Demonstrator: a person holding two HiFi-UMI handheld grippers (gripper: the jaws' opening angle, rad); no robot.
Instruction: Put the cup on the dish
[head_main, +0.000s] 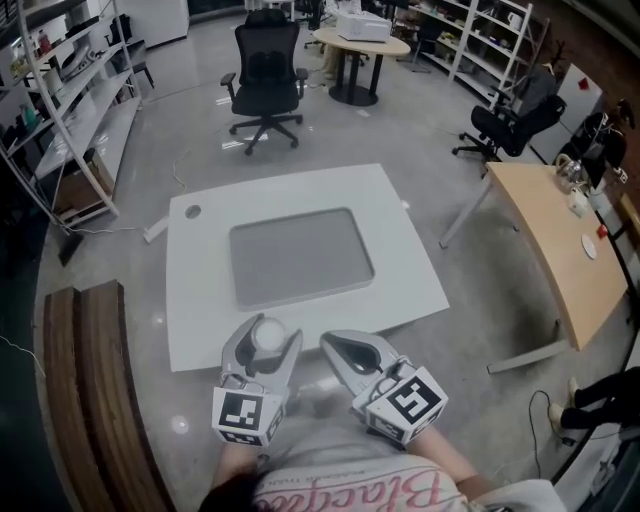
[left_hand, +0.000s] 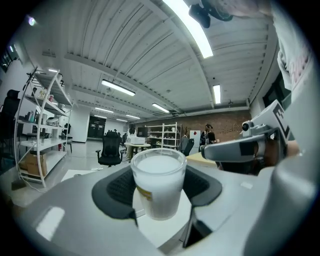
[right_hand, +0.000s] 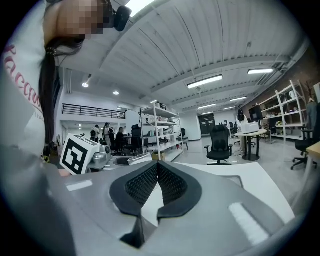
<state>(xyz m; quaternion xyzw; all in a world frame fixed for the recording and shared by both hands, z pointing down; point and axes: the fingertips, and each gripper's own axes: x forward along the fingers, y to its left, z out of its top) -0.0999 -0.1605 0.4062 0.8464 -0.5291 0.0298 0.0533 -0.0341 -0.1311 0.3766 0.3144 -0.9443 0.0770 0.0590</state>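
Cup clamped in left hand-held gripper, short of the dish

Left hand-held gripper (head_main: 262, 346) has its jaws part-way apart, pads pressed on an upright frosted white cup (left_hand: 158, 182), held over the near edge of the white desk (head_main: 200, 300). The gray rectangular dish (head_main: 300, 257) lies mid-desk, beyond the cup and apart from it. Right hand-held gripper (head_main: 352, 353) sits just beside the left one, jaws together, nothing between them. Around: black office chair (head_main: 266, 75), round table (head_main: 358, 45), wooden desk (head_main: 560, 240), shelving (head_main: 70, 110), wooden bench (head_main: 90, 390). Yellow label (left_hand: 144, 192) on the cup is too blurred to read; pink script on the shirt (head_main: 350, 492) is not legible.
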